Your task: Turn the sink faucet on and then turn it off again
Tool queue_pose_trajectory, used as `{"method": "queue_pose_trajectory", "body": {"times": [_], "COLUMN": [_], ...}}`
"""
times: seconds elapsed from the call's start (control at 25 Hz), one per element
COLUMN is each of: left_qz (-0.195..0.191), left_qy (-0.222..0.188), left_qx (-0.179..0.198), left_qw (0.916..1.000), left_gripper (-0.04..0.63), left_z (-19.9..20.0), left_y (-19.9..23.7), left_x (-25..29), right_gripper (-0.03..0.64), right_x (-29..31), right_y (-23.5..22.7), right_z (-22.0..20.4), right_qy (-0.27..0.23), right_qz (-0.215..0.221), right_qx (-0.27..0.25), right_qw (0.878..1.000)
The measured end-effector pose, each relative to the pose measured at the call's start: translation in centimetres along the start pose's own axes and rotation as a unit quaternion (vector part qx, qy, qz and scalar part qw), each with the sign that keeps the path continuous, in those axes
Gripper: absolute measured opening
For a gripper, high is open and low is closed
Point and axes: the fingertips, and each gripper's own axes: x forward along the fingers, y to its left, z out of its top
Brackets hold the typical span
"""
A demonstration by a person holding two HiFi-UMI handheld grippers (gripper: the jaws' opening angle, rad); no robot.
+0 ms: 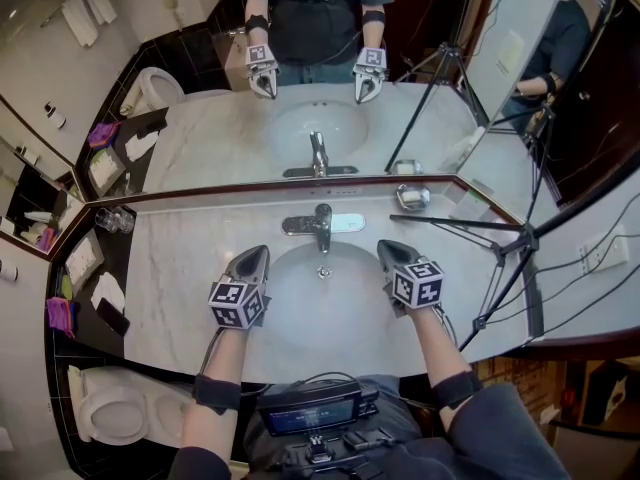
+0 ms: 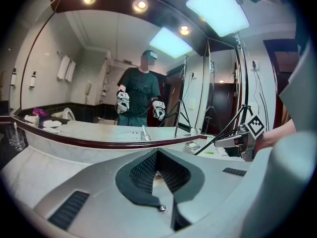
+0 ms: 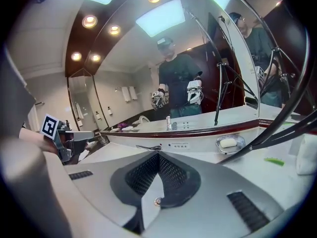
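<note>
Both claws are clenched with nothing between their jaws: the left claw (image 1: pixel 262 252) hangs over the left rim of the sink (image 1: pixel 318 313) and the right claw (image 1: pixel 386 246) over its right rim, each pointing toward the mirror (image 1: pixel 215 128). Between them and a little farther back, the faucet (image 1: pixel 321 226) stands behind the basin on the marble tabletop (image 1: pixel 170 278), touched by neither claw. A soap dish (image 1: pixel 412 197) sits to its right.
</note>
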Motion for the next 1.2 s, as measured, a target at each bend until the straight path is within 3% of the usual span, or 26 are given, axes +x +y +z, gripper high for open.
{"method": "queue_pose_trajectory", "body": {"times": [0.44, 0.68, 0.8, 0.96, 1.2], "left_qz": [0.004, 0.008, 0.01, 0.015, 0.021], "left_qy": [0.003, 0.007, 0.009, 0.011, 0.011], "left_qx": [-0.001, -0.001, -0.001, -0.001, -0.004], "left_qw": [1.0, 0.9999, 0.9999, 0.9998, 0.9997], "left_gripper": [0.0, 0.0, 0.0, 0.0, 0.0], "left_z": [-0.2, -0.4, -0.4, -0.6, -0.4], "left_y": [0.0, 0.3, 0.3, 0.7, 1.5], "left_x": [0.1, 0.4, 0.6, 0.6, 0.8], "right_gripper": [0.02, 0.025, 0.075, 0.153, 0.205], "right_x": [0.8, 2.7, 4.2, 6.4, 10.8], "right_y": [-0.2, -0.3, -0.1, 1.6, 3.9], "right_z": [-0.4, 0.1, 0.4, 1.5, -0.6], "right_qy": [0.003, 0.01, 0.02, 0.035, 0.079], "right_qz": [-0.001, -0.011, -0.013, -0.008, 0.027], "right_qx": [-0.026, -0.102, -0.159, -0.255, -0.426], "right_qw": [1.0, 0.995, 0.987, 0.966, 0.901]}}
